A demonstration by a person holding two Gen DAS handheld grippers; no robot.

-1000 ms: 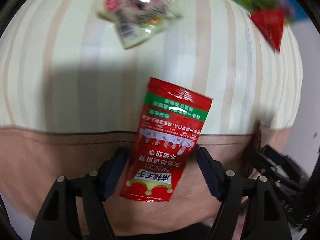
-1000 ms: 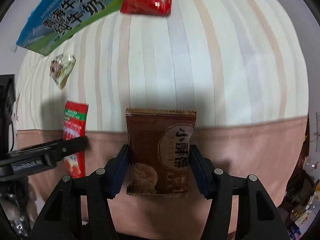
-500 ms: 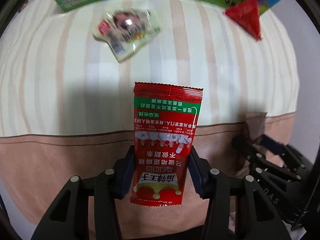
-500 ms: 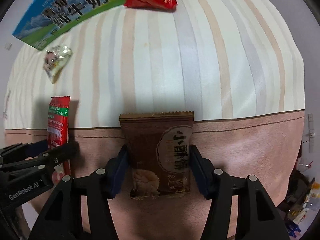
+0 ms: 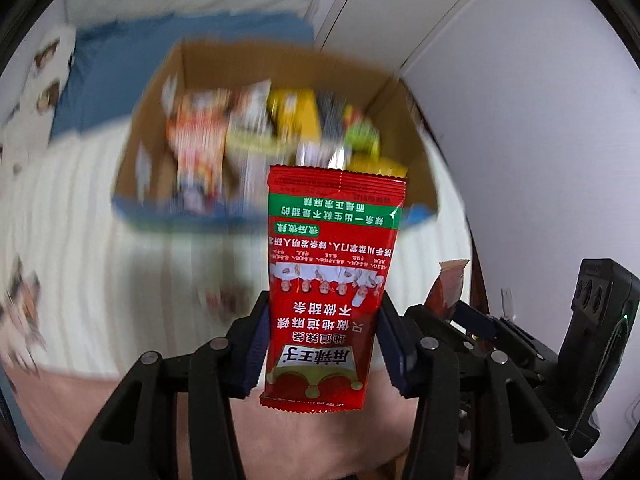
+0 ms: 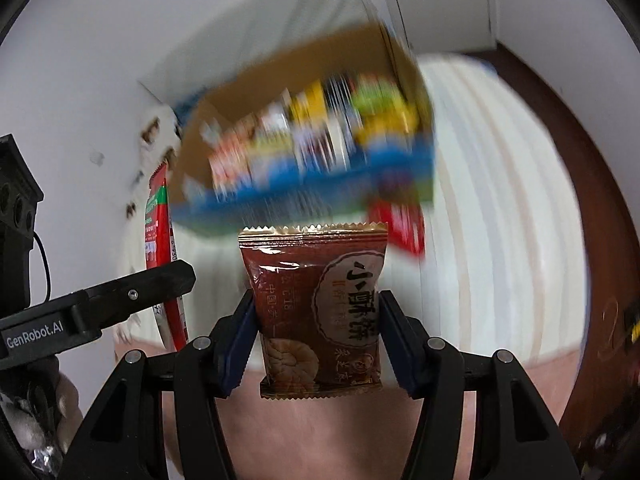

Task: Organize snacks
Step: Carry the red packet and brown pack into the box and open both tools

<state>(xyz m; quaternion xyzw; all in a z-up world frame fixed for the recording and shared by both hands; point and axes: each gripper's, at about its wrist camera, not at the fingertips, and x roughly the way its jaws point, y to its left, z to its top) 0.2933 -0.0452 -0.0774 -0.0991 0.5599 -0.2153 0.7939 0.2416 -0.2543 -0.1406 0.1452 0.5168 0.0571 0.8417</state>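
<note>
My left gripper (image 5: 320, 346) is shut on a red snack packet (image 5: 328, 280) with a green band, held upright in the air. My right gripper (image 6: 318, 342) is shut on a brown biscuit packet (image 6: 320, 308), also lifted. Ahead stands an open cardboard box (image 5: 414, 184) with a blue front edge, holding several colourful snack packs; it also shows in the right wrist view (image 6: 304, 68), blurred by motion. The red packet (image 6: 160, 240) and the left gripper's arm show at the left of the right wrist view. The brown packet's corner (image 5: 450, 284) shows in the left wrist view.
The striped cream cloth (image 5: 120, 280) covers the surface under the box. A small red packet (image 6: 400, 224) lies by the box's front right corner. White walls (image 5: 540, 120) stand behind and right. Another blurred snack (image 5: 20, 312) lies at the far left.
Both grippers have lifted their packets off the cloth and swung up to face the cardboard box. The views are motion-blurred now.
</note>
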